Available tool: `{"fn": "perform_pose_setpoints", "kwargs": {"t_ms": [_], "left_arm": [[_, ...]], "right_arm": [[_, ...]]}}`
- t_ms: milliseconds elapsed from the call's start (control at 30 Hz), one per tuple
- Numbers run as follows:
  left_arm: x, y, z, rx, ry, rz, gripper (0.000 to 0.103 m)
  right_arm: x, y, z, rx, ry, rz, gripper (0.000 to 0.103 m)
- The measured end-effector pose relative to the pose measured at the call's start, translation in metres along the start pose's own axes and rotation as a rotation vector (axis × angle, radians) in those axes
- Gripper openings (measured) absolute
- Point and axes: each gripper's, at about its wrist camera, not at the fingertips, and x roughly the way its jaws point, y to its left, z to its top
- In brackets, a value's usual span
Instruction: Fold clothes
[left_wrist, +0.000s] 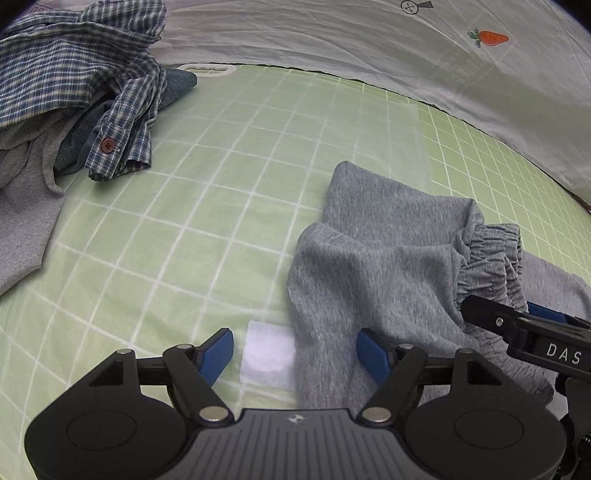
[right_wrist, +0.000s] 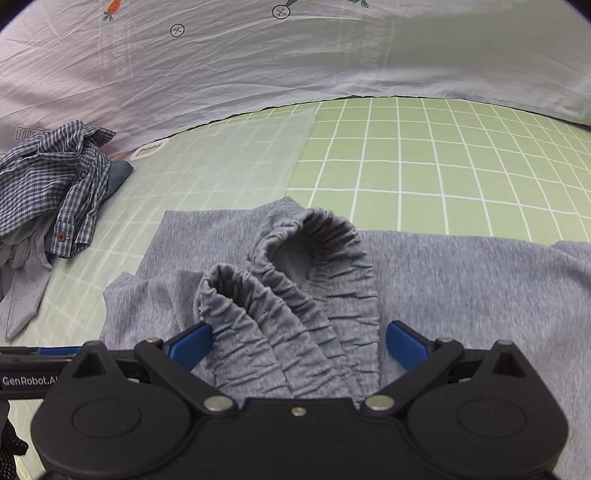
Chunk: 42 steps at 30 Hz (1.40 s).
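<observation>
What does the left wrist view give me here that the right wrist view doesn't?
Only the left wrist view shows the white fabric patch on the sheet between the open left gripper fingers, beside the grey garment's edge.

Only the right wrist view shows the bunched elastic waistband lying between the open right gripper fingers, and that garment spreading to the right.

Both show the grey garment, the green grid sheet, the plaid shirt pile and the white carrot-print cloth behind.
</observation>
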Motion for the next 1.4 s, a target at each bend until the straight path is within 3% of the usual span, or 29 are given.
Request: {"fn": "perform_pose_setpoints", "kwargs": {"t_ms": [67,133,300,600,800,867,933,1033,1233,1400], "left_arm": [[0.001,-0.001,0.001,0.009,0.000,0.003,0.076],[0.001,-0.002,0.001,0.011,-0.001,0.004,0.076],[-0.003,-0.004,0.002,0.018,-0.013,-0.014,0.076],[-0.014,-0.022,0.002,0.099,-0.048,-0.057,0.076],[-0.004,-0.033,-0.006,0.182,0.001,-0.058,0.076],[-0.005,-0.037,-0.009,0.219,0.002,-0.046,0.076],[-0.009,-0.039,-0.011,0.237,-0.008,-0.039,0.076],[-0.015,-0.041,-0.011,0.248,-0.025,-0.039,0.076],[-0.031,-0.062,-0.009,0.284,-0.070,-0.062,0.078],[-0.034,-0.095,-0.017,0.318,-0.067,-0.101,0.078]], "right_arm": [[-0.002,0.001,0.000,-0.016,-0.003,-0.005,0.085],[-0.006,0.000,0.002,-0.022,-0.009,0.003,0.055],[-0.032,-0.008,0.003,0.005,-0.073,0.033,0.016],[-0.092,-0.018,0.009,0.007,-0.187,-0.059,0.014],[-0.073,-0.048,-0.006,0.080,-0.069,-0.190,0.024],[-0.063,-0.058,-0.015,0.105,-0.017,-0.233,0.036],[-0.069,-0.061,-0.020,0.108,-0.033,-0.263,0.056],[-0.081,-0.070,-0.026,0.124,-0.056,-0.293,0.077],[-0.109,-0.107,-0.056,0.216,-0.055,-0.369,0.093],[-0.135,-0.161,-0.084,0.300,-0.052,-0.453,0.098]]}}
